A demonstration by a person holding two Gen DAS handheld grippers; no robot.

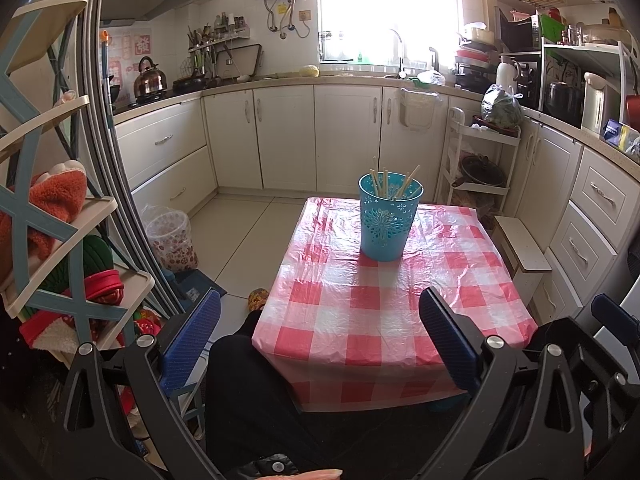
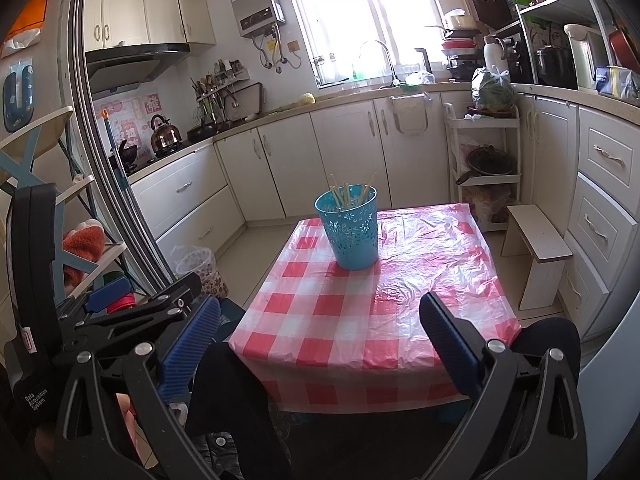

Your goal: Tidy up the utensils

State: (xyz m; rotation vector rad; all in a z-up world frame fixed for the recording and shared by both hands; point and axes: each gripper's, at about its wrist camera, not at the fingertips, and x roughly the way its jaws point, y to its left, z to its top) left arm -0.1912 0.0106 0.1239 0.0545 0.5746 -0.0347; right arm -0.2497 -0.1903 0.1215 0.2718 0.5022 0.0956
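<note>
A blue perforated holder (image 1: 387, 219) stands upright on the far half of a small table with a red-and-white checked cloth (image 1: 384, 312). Several wooden chopsticks (image 1: 384, 184) stand in it. The holder (image 2: 352, 227), chopsticks (image 2: 352, 192) and cloth (image 2: 372, 320) also show in the right wrist view. My left gripper (image 1: 320, 304) is open and empty, held back from the table's near edge. My right gripper (image 2: 320, 312) is open and empty, also near the front edge. The left gripper (image 2: 132, 300) shows at the left of the right wrist view.
A shelf rack with slippers (image 1: 60, 220) stands at the left. A lined waste bin (image 1: 172, 236) sits on the floor left of the table. A white step stool (image 2: 536, 248) and a trolley (image 2: 484, 160) stand to the right. Kitchen cabinets (image 1: 344, 136) line the back and right.
</note>
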